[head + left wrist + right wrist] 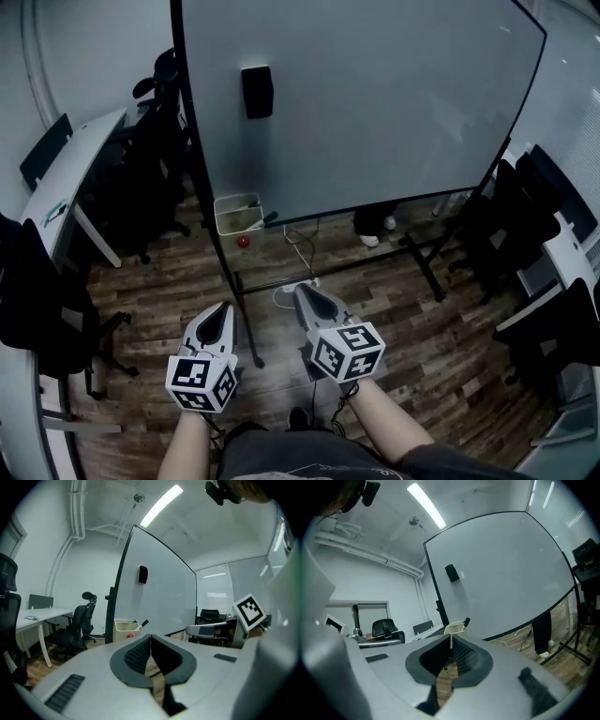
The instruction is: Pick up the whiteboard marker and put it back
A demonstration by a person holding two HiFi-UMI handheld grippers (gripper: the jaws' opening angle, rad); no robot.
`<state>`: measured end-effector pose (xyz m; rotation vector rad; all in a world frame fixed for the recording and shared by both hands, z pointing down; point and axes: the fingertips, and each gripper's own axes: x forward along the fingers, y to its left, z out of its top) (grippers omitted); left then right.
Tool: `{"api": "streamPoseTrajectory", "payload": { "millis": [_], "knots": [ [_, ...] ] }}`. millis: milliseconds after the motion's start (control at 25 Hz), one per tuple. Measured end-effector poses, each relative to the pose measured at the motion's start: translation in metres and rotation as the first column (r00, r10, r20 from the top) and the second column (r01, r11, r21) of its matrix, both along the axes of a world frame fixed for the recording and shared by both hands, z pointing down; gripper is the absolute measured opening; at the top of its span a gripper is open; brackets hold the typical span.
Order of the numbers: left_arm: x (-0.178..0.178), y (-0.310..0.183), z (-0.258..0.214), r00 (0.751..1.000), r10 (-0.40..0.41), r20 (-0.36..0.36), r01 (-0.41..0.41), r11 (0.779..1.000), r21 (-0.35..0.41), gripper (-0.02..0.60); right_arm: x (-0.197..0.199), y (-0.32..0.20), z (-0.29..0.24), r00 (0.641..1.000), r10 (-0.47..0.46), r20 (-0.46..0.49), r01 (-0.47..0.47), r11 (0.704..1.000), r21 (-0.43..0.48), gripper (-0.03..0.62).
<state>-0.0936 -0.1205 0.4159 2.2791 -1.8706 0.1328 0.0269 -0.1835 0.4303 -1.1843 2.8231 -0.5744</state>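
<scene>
- Head view: the whiteboard marker [270, 217] sits in a small cream box [234, 214] hung at the bottom-left corner of the whiteboard [375, 103]. Its dark end pokes out over the box's right side, right along the board's bottom frame.
- The left gripper view gives a better angle. The marker leans out of the top of the box, dark tip up and tilted toward the board's middle.
- There's a small red round thing [244, 242] just under the box, below the board's bottom edge. Honestly can't tell what it is.
- A black block [257, 91] is stuck on the board's face, up near its left edge.
- The left gripper [225, 307] is well out in front of the board, near the left leg of its stand. Its jaws are pressed together with nothing between them.
- The right gripper [300, 291] is just beside it, also in front of the board. Its jaws are closed up tight and empty too.
- Neither gripper is touching the marker, which is well apart from both.
- Someone is standing behind the board. Dark legs [542, 630] and light shoes show below its bottom edge, right of the middle.
- Black office chairs [159, 141] and a white desk [75, 169] stand off the board's left side, and there are more chairs off its right.
- The wood floor [422, 319] runs under the stand.
</scene>
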Motion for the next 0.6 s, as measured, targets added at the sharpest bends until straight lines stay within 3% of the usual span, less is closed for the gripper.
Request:
{"api": "streamPoseTrajectory", "payload": {
  "millis": [360, 600],
  "knots": [
    [-0.015, -0.033, -0.001, 0.999, -0.045, 0.001, 0.045, 0.999, 0.012, 0.015, -0.008, -0.036, 0.007, 1.0, -0.001, 0.009, 0.001, 1.0, -0.02, 0.026],
    [-0.025, -0.07, 0.001, 1.0, -0.016, -0.008, 0.016, 1.0, 0.017, 0.015, -0.023, -0.062, 0.006, 1.0, -0.003, -0.005, 0.003, 1.0, -0.023, 0.026]
  ]
}}
